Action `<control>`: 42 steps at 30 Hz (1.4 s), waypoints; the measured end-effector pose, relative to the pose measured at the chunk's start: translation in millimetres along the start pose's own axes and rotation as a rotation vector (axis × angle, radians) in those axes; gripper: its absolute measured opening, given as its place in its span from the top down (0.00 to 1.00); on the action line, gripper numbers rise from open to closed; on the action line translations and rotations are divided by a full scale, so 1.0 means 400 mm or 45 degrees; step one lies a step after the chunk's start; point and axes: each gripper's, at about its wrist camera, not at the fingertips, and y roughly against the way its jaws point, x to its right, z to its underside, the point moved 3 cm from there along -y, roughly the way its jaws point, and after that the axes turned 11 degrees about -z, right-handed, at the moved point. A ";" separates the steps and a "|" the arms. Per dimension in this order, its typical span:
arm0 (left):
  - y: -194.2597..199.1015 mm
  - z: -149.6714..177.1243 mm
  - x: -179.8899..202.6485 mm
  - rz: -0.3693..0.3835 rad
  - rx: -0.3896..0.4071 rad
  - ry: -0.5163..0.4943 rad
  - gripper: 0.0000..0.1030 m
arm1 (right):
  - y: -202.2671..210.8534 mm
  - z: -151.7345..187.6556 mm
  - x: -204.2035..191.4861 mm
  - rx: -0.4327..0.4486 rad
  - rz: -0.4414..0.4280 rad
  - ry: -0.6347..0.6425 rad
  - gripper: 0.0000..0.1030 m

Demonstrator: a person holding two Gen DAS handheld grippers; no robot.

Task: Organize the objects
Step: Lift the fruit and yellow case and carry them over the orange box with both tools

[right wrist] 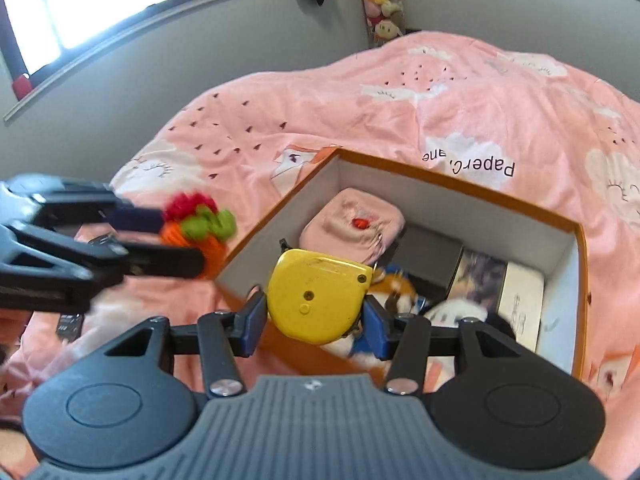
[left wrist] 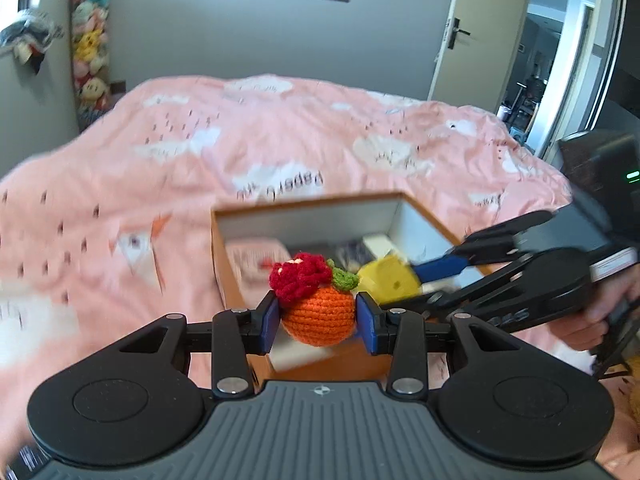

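Observation:
My left gripper (left wrist: 317, 316) is shut on an orange crocheted ball (left wrist: 320, 312) with a red flower and green leaf, held above the near edge of an orange cardboard box (left wrist: 304, 202). My right gripper (right wrist: 314, 312) is shut on a yellow tape measure (right wrist: 316, 296), held over the box's near-left part (right wrist: 460, 184). The tape measure also shows in the left wrist view (left wrist: 390, 278), and the crocheted ball in the right wrist view (right wrist: 200, 228), left of the box.
The box sits on a bed with a pink cloud-print duvet (left wrist: 280, 128). Inside it lie a pink pouch (right wrist: 354, 226), a plush toy (right wrist: 394, 286), a dark case and a white box (right wrist: 520, 300). An open door (left wrist: 476, 28) is at the back right.

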 end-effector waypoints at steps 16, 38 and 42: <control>-0.176 -0.044 -0.035 0.030 -0.165 -0.073 0.55 | -0.268 -0.004 0.113 -0.416 -0.161 -0.371 0.48; -0.227 -0.043 0.007 0.045 -0.271 -0.237 0.55 | -0.078 -0.033 0.130 -0.177 0.058 -0.292 0.54; -0.250 -0.033 0.053 0.094 -0.384 -0.251 0.55 | -0.018 -0.006 0.149 -0.058 0.165 -0.288 0.54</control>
